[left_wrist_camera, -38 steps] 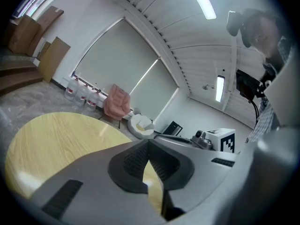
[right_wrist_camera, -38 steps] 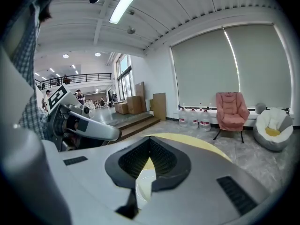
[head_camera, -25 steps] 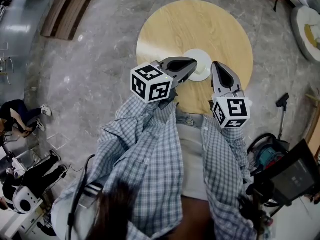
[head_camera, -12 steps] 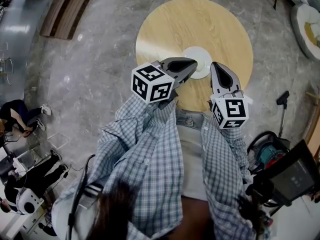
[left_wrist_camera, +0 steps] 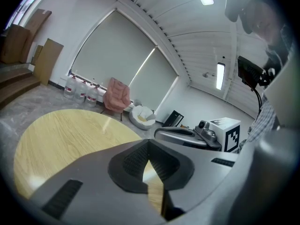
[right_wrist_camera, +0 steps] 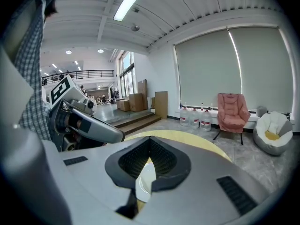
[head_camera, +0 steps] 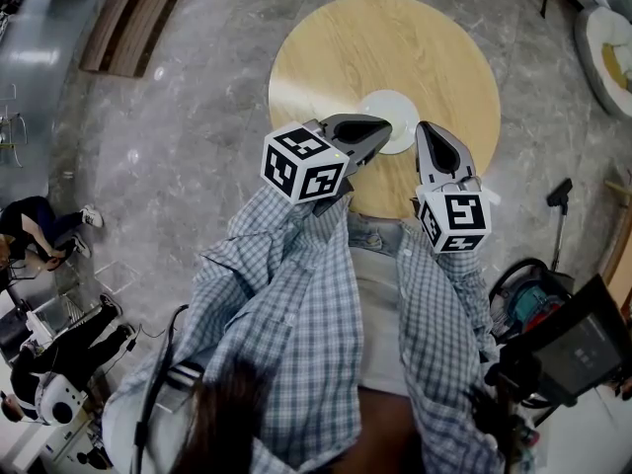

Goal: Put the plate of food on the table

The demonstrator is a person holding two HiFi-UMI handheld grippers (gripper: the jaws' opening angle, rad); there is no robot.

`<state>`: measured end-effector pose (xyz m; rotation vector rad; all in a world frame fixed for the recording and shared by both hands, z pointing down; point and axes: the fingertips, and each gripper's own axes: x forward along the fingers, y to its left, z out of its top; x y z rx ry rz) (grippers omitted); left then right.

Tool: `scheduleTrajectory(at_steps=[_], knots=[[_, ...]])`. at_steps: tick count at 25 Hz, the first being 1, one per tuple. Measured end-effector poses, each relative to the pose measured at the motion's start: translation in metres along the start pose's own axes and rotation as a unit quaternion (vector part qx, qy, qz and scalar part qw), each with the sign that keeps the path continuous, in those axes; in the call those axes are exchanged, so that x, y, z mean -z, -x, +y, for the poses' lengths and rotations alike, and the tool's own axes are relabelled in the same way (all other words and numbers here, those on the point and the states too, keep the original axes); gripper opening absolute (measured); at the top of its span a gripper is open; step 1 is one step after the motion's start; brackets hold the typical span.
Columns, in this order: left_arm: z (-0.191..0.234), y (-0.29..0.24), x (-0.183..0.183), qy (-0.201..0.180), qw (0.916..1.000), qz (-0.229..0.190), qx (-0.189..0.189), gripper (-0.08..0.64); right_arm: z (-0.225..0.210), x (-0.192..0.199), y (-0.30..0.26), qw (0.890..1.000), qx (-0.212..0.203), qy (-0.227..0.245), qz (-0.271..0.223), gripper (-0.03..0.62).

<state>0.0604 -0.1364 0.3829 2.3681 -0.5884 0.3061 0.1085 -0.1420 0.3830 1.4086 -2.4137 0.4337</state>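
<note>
Plate (head_camera: 397,117) on table (head_camera: 341,52), near centre

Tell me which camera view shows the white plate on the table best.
The head view: the white plate lies almost whole on the round table. The right gripper view shows only a sliver of it; the left gripper view shows none clearly.

Table (head_camera: 336,57): pale yellow wood grain. Plate (head_camera: 393,115): plain white. Left gripper (head_camera: 378,126), right gripper (head_camera: 427,132): grey shells, black ribbed pads (right_wrist_camera: 133,161). Marker cubes (head_camera: 304,166): black-and-white squares. Sleeves (head_camera: 286,294): blue-grey-white check. Floor (head_camera: 178,136): grey marbled. Armchair (right_wrist_camera: 233,109): pink.
</note>
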Motion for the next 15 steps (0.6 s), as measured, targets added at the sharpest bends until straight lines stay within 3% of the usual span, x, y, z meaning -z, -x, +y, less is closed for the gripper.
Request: scheduleTrajectory(at_steps=[15], knots=[[0.0060, 0.0029, 0.0054, -0.015, 0.9996, 0.017, -0.016, 0.008, 0.0064, 0.0002, -0.0055, 1.000, -0.006, 0.004, 0.006, 0.008]])
